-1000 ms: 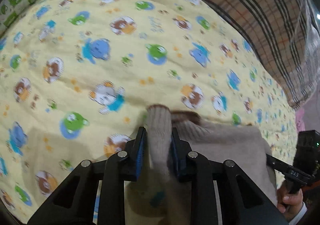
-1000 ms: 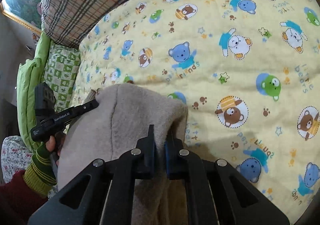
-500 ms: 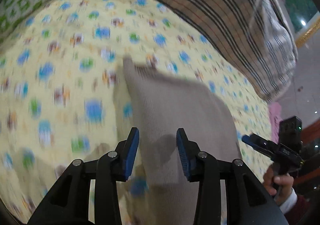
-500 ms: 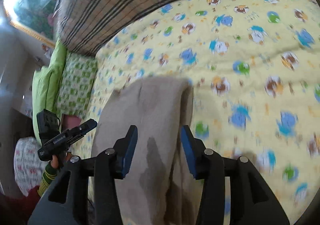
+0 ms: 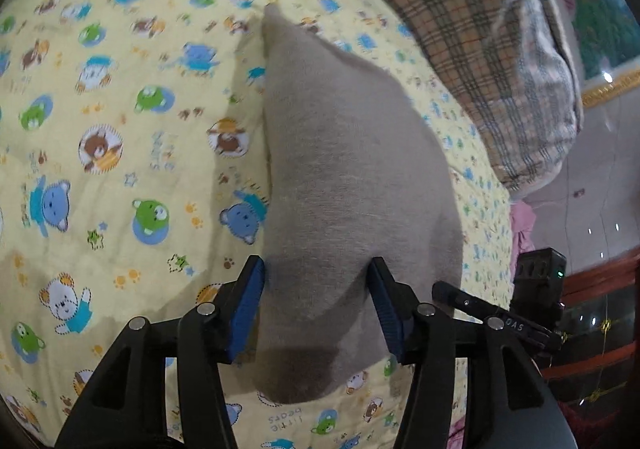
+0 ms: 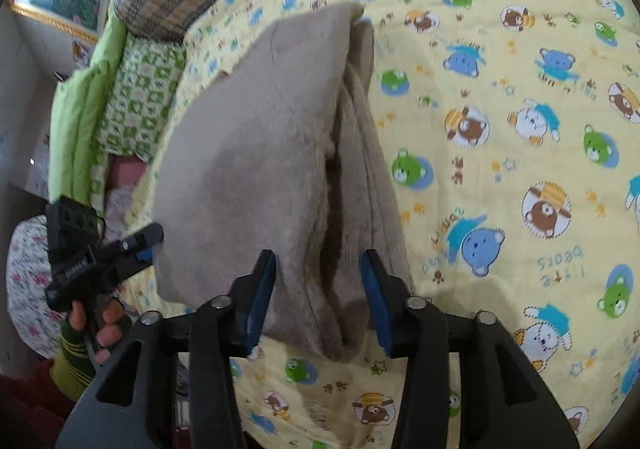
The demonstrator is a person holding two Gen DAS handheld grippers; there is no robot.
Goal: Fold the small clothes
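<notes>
A beige knitted garment [image 5: 348, 169] lies folded on the yellow bear-print quilt [image 5: 120, 169]. My left gripper [image 5: 316, 273] hovers over its near end. Its jaws are opening, with the cloth below and between them but the blue pads off it. In the right wrist view the same garment [image 6: 260, 149] shows a folded layer along its right side. My right gripper [image 6: 318, 263] stands open above that near edge, its pads clear of the fabric. Each view also catches the other gripper: the right one [image 5: 460, 295], and the left one [image 6: 144, 239] held by a hand [image 6: 104, 329].
A plaid blanket [image 5: 480, 29] is heaped along the far side of the bed. A green checked pillow [image 6: 132, 89] lies at the quilt's left edge, with pink cloth [image 5: 520, 221] and floral fabric [image 6: 24, 269] past the bed's edges. Bare quilt [image 6: 520, 129] stretches to the right.
Both grippers were shut on the garment a second ago. They have let go, opened and drawn back, and the garment now lies folded on the quilt.
</notes>
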